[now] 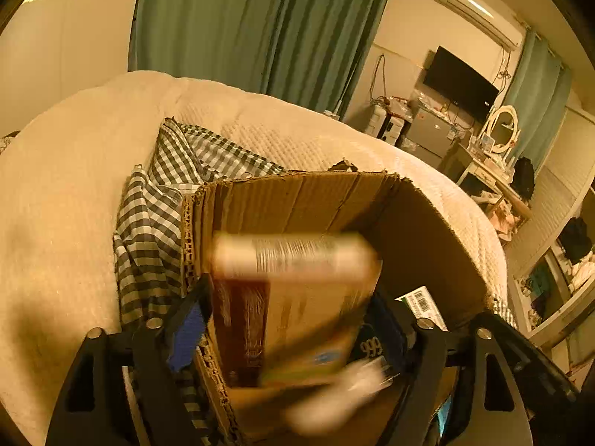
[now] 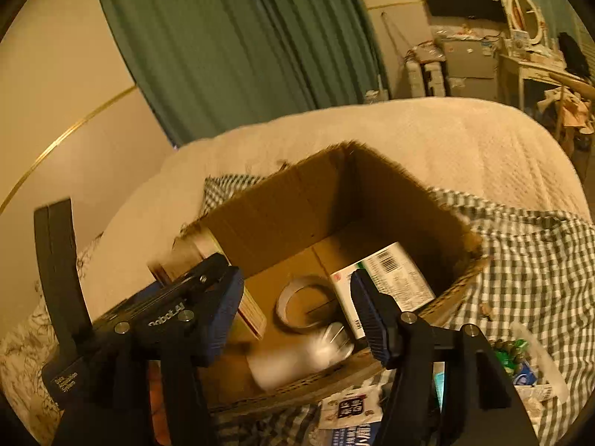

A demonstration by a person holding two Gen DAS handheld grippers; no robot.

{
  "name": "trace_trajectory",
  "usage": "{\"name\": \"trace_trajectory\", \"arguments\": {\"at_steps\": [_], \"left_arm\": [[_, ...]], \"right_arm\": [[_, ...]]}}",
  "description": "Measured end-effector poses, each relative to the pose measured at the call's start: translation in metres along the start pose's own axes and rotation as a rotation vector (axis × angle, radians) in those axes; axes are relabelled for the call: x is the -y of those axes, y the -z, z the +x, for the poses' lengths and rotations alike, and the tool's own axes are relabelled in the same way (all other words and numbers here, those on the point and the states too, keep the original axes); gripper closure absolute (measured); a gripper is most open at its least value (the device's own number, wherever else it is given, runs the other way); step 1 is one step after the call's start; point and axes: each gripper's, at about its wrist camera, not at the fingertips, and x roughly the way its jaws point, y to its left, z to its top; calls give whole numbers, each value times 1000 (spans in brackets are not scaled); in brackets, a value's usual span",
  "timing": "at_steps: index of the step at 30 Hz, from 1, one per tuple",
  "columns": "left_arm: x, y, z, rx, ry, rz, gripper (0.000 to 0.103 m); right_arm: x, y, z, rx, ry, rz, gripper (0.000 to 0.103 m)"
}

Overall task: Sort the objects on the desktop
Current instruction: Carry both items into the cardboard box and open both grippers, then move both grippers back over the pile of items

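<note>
a cardboard box (image 2: 297,219) with torn, flapless edges is seen standing open on a checked cloth (image 2: 528,260), which is spread over a cream quilted bed (image 2: 465,137).

the left tongs (image 1: 286,319) are held over the box's near left corner and are clenched on a flat brown carton (image 1: 297,297), which is blurred; its pale top edge is turned toward the box's far wall. in the right wrist view the same carton (image 2: 193,256) is seen at the left wall of the box, with the left tongs (image 2: 208,297) gripping it from outside that wall.

the right tongs (image 2: 297,316) are held above the box's near wall with their blue-padded fingers (image 2: 366,308) spread apart, released, and nothing is gripped between them.

on the floor of the box a roll of tape (image 2: 305,308) is seen lying flat near the middle. a white and green packet with a barcode (image 2: 386,278) lies just right of the roll, toward the box's right wall. a blurred white object (image 2: 297,356) is seen against the near wall of the box; what it is cannot be told.

outside the box, in front of its near wall, printed packets (image 2: 349,409) are lying on the checked cloth. to the right of these, green-topped items in a clear wrapper (image 2: 517,356) are seen.
</note>
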Motion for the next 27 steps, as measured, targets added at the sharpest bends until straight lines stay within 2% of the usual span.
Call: {"name": "trace_trajectory", "arguments": {"at_steps": [3, 7, 13, 18, 23, 27], "left_arm": [[4, 2, -3, 16, 3, 1, 0], [12, 5, 0, 44, -78, 32, 0], [16, 4, 4, 53, -108, 12, 0], [26, 3, -10, 85, -79, 8, 0], [40, 5, -47, 144, -10, 19, 0], [57, 15, -82, 146, 60, 41, 0]], "right_arm": [[12, -1, -13, 22, 44, 7, 43], [29, 8, -28, 38, 92, 28, 43], [61, 21, -54, 58, 197, 47, 43], [85, 37, -86, 50, 249, 103, 43], [83, 52, -131, 67, 302, 106, 43], [80, 67, -170, 81, 345, 112, 43]]}}
